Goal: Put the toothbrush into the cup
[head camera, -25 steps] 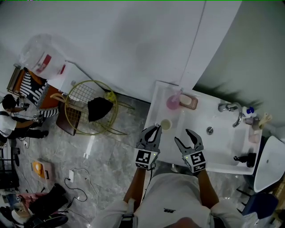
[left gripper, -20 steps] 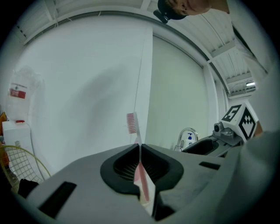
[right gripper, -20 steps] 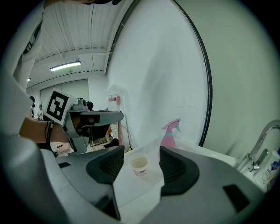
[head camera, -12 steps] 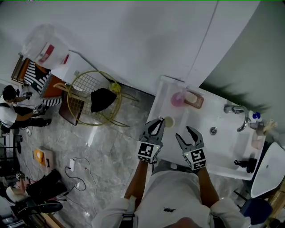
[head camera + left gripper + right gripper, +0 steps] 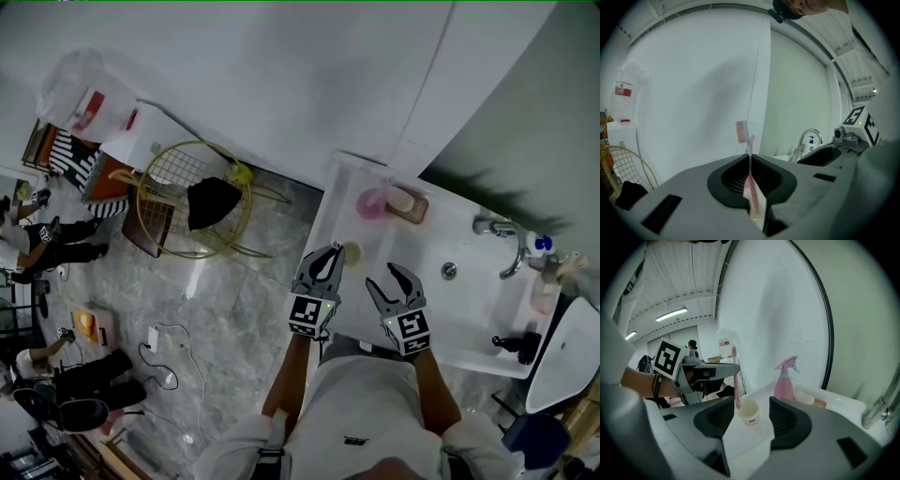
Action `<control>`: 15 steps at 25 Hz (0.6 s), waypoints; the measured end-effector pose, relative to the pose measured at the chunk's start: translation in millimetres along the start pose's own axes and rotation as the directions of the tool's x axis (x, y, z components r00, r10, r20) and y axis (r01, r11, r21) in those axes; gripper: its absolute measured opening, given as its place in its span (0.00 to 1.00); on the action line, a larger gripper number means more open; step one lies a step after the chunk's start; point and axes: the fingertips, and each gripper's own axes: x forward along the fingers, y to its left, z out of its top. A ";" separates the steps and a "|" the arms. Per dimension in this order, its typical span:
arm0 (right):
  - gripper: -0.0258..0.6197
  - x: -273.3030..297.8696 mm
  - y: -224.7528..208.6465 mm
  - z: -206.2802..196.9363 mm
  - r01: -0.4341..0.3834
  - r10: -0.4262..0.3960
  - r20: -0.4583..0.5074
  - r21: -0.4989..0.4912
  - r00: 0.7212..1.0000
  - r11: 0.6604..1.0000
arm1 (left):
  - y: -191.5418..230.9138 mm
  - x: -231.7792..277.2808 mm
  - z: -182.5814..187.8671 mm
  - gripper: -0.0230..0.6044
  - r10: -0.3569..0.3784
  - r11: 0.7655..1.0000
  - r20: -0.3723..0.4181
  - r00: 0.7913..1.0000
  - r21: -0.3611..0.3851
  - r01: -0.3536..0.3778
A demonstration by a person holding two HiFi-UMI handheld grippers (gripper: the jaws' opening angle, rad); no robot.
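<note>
Vertically held slim pink toothbrush (image 5: 751,185), round cup (image 5: 749,412) nearby.

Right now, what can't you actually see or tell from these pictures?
The cup: absent from the left gripper view, hidden below the left gripper.
The toothbrush: too small to find in the head view.
Its lower end: in the right gripper view it overlaps the cup's rim; inside or in front, cannot tell.

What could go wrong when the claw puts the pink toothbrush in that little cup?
The cup is small, so the toothbrush held in the left claw might miss its mouth or tip it over. It also stands near the edge of the counter, so a knock could send it to the floor.
</note>
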 end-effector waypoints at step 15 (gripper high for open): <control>0.42 13.2 -11.4 -14.5 -0.007 0.008 -0.043 0.022 0.999 1.000 | 3.3 21.1 -28.2 0.10 -0.004 1.000 -0.062 0.998 -0.019 0.003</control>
